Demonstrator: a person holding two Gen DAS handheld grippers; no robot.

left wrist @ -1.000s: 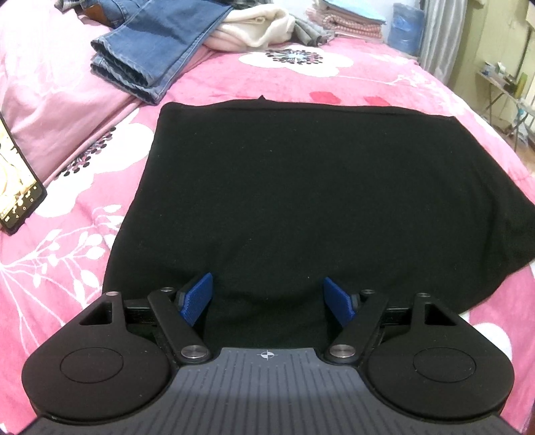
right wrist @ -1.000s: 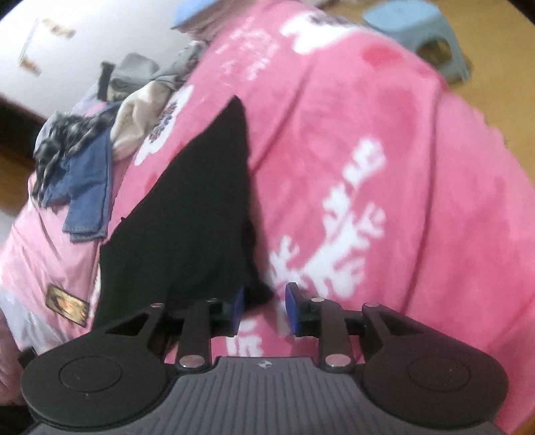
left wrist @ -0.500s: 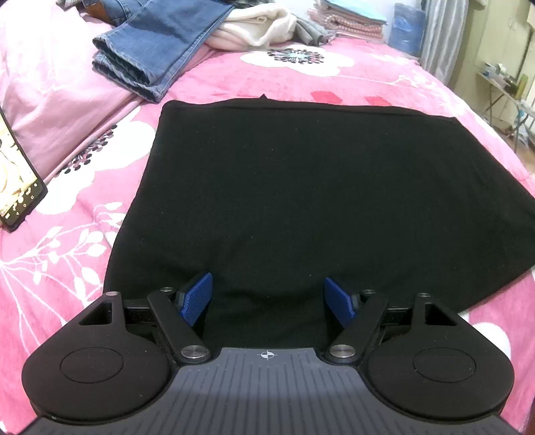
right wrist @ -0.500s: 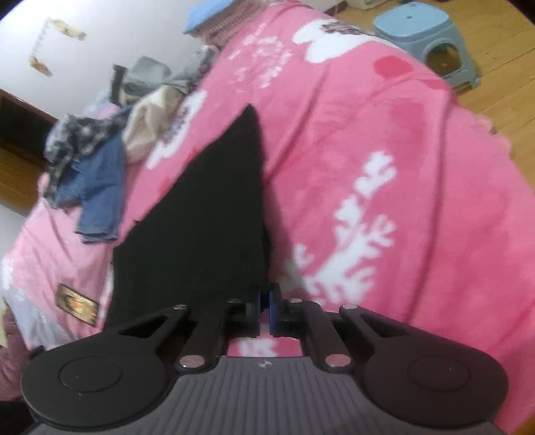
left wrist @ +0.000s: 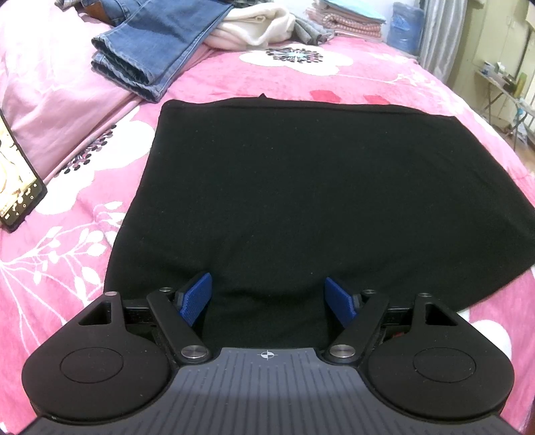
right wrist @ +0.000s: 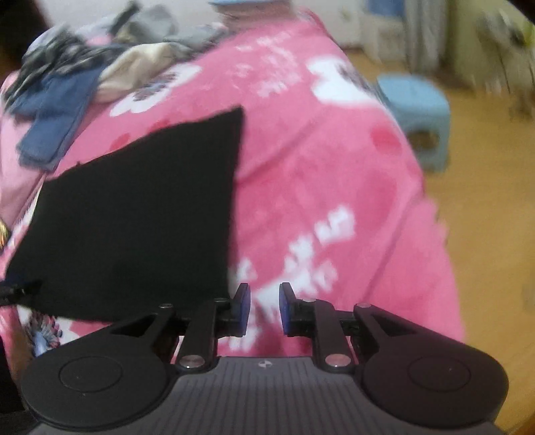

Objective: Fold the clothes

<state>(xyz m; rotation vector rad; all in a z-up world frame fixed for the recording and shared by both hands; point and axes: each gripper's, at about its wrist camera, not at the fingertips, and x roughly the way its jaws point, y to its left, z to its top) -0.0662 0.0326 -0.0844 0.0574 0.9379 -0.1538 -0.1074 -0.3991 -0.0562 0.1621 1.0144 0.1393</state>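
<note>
Now | black cloth (left wrist: 301, 187) flat, smooth on bed | L gripper (left wrist: 269, 297) wide | R gripper (right wrist: 264, 308) opening, empty

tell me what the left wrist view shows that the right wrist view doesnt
Only the left wrist view: a lit phone at the bed's left edge, a folded stack at the far end, and the left tool, open over the near hem.

Only the right wrist view: a blue stool on the wooden floor, and the right tool, its jaws opening with nothing between them.

Both: the black garment spread on the pink floral bedspread, the jeans and a cream garment beyond it.
</note>
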